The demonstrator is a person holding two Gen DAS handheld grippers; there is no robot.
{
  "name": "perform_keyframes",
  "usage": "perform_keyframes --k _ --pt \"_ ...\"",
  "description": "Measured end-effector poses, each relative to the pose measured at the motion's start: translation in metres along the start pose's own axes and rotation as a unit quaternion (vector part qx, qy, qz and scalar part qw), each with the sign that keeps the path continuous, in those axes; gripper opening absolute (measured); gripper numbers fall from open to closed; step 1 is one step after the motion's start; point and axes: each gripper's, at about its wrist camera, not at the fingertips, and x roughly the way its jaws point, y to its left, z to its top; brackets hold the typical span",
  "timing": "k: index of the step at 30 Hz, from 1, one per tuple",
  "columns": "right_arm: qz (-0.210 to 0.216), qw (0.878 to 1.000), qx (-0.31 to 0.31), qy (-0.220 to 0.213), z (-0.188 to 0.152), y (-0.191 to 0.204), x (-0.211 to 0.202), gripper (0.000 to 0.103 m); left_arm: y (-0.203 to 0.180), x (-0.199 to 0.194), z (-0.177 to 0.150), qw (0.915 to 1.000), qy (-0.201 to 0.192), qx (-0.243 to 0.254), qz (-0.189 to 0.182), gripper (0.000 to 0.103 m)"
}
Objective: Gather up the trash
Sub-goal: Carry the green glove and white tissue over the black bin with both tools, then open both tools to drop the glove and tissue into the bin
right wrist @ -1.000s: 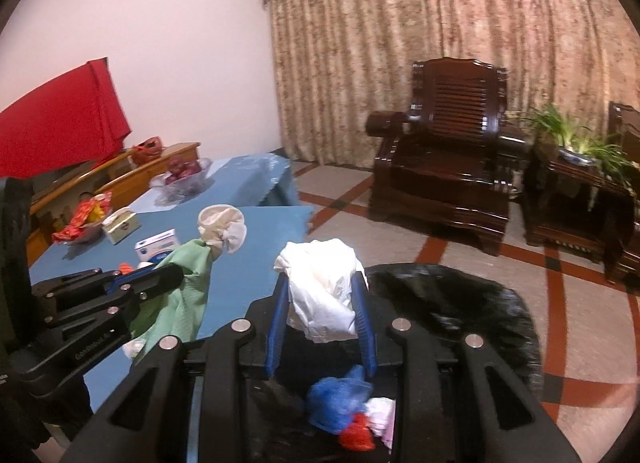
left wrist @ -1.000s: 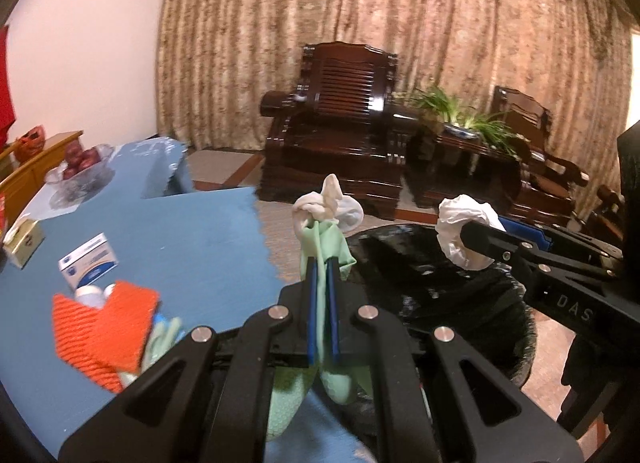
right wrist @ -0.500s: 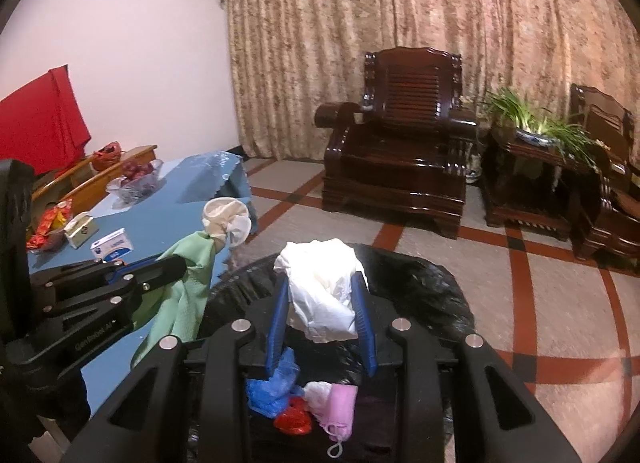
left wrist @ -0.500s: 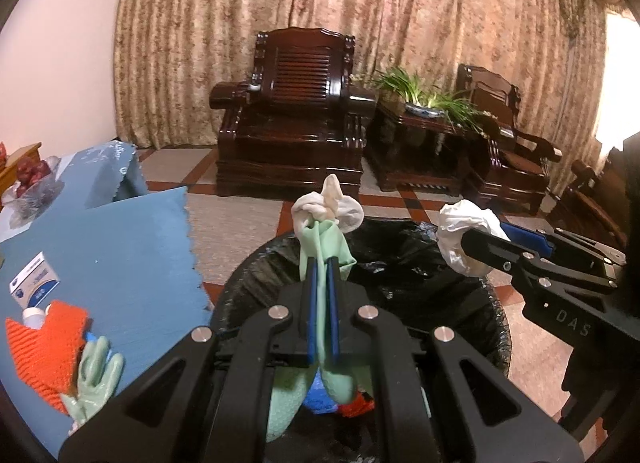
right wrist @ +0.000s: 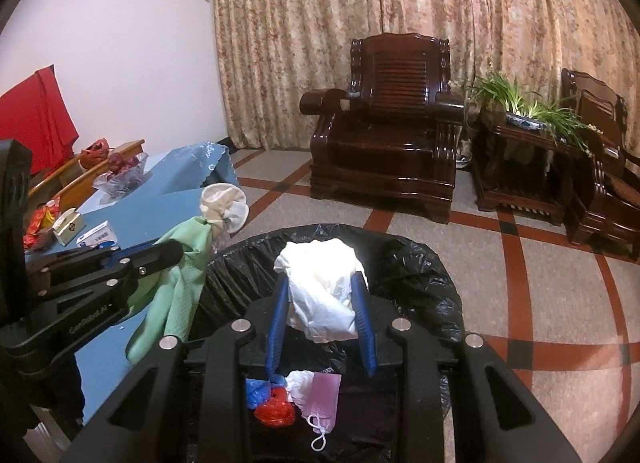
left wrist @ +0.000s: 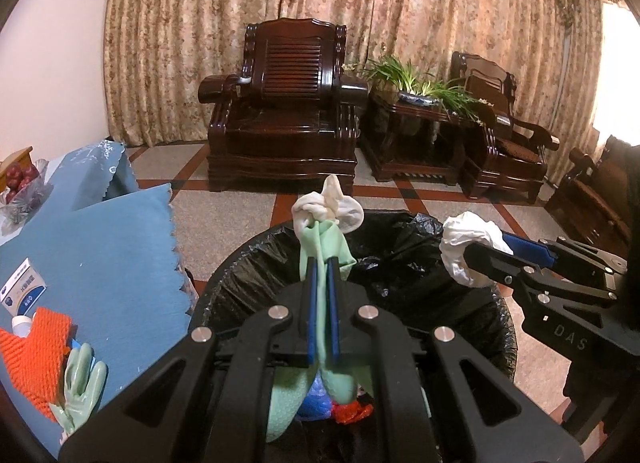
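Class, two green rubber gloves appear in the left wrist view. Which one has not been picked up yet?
The green glove lying on the blue table, beside the orange cloth, fingers spread. The other glove is clamped in the left gripper over the black trash bin.

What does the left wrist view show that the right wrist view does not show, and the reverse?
Only the left wrist view shows the orange knitted cloth and a second green glove lying at the blue table's near edge.

Only the right wrist view shows the red cloth by the wall and the pink face mask inside the bin.

Both views show the black-lined trash bin, the left gripper shut on a green glove, and the right gripper shut on white crumpled paper, both above the bin.
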Motion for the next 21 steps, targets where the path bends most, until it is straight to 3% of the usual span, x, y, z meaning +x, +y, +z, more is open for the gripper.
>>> perform_keyframes --k 21 --pt "0.003 1.000 -0.003 0.004 -0.0010 0.0051 0.0052 0.031 0.0063 0.0078 -0.0019 1.0000 0.003 -0.005 0.000 0.005"
